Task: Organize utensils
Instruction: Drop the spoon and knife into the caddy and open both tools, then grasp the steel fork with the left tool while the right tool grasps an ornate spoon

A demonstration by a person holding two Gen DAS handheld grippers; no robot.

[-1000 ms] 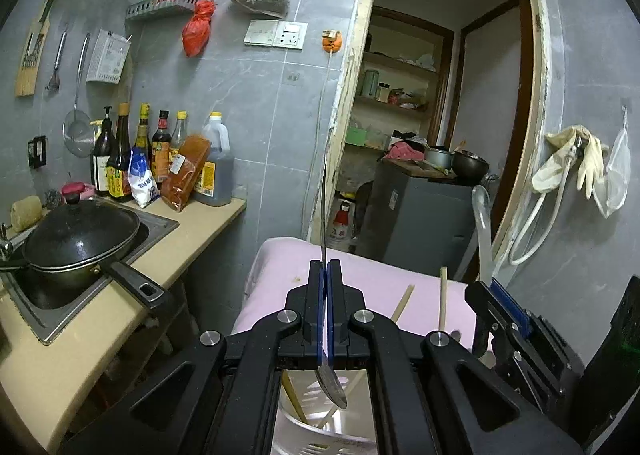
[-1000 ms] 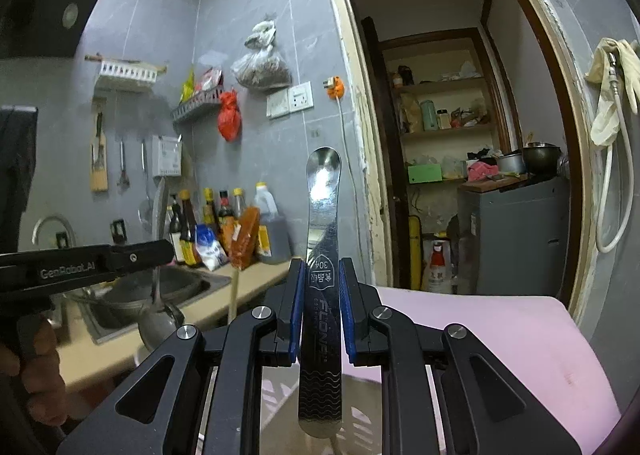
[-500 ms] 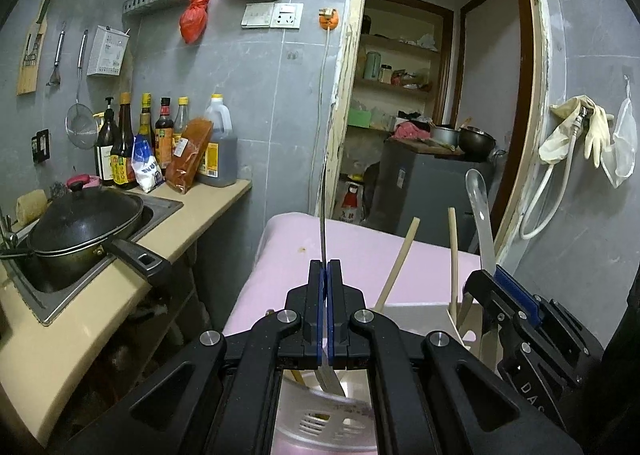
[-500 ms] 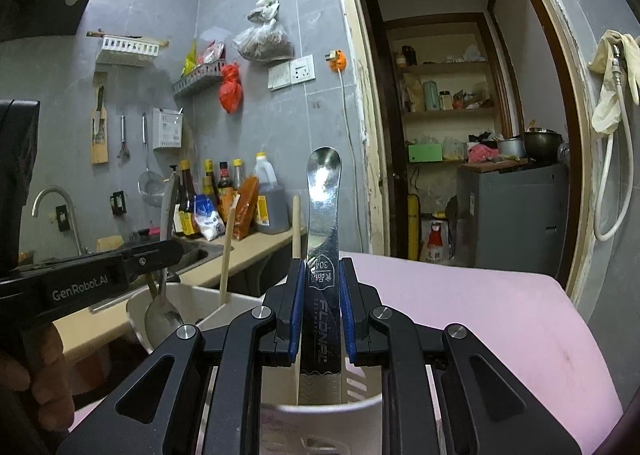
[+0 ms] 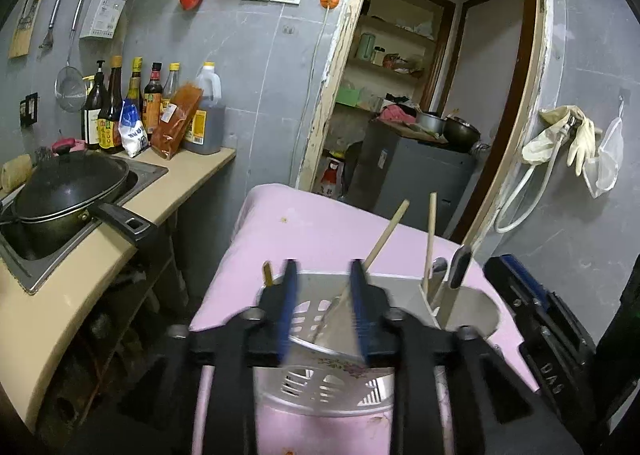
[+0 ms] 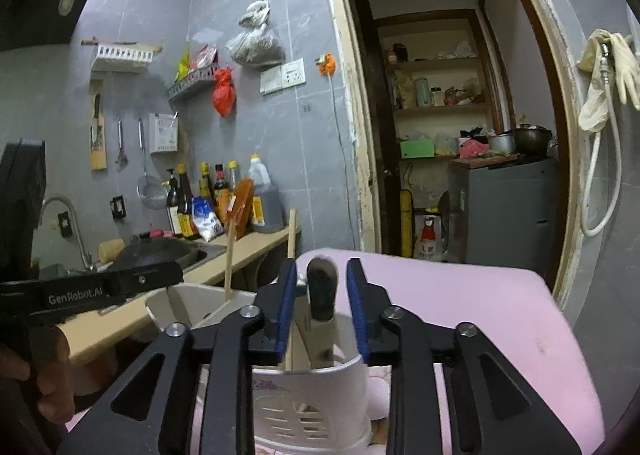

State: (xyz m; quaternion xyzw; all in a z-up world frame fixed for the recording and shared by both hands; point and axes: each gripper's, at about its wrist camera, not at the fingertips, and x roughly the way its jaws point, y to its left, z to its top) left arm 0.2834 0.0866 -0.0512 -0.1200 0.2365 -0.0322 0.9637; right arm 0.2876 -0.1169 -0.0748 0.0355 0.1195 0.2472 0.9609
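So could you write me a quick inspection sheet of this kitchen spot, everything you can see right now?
Surface: pink table top, one small stain.
Job's things: white utensil holder on the table; chopsticks and a spoon stand in it.
Clutter: lidded black pan in the sink, sauce bottles on the counter.
Grippers: left gripper and right gripper have just been opening; both open over the holder, pads pressing nothing.
Cables: white hose hanging by the door frame.
Surroundings: grey tiled wall, open doorway to a pantry; a hand at the left edge.
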